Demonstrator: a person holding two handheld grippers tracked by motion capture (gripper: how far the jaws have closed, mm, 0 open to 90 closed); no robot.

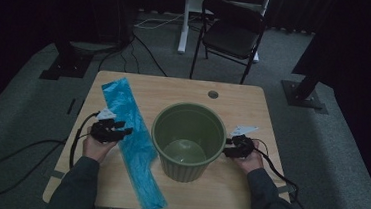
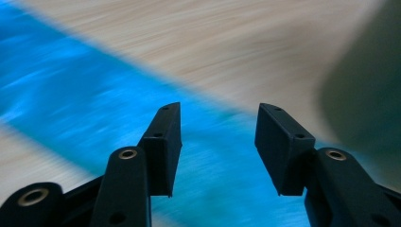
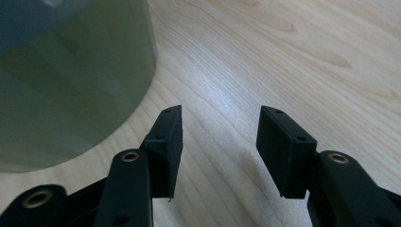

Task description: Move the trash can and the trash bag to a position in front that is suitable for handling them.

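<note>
Green bucket mid-desk; blue bag at nine o'clock; left tongs and right tongs both apart, empty

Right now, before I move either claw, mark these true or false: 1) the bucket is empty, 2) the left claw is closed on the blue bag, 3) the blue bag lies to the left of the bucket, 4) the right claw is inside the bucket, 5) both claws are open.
1) The bucket is empty. True: its bottom shows bare.
2) The left claw is closed on the blue bag. False: its jaws stand apart above the bag, gripping nothing.
3) The blue bag lies to the left of the bucket. True: it stretches flat along the table.
4) The right claw is inside the bucket. False: it sits outside, over bare table beside the bucket's wall.
5) Both claws are open. True.
</note>
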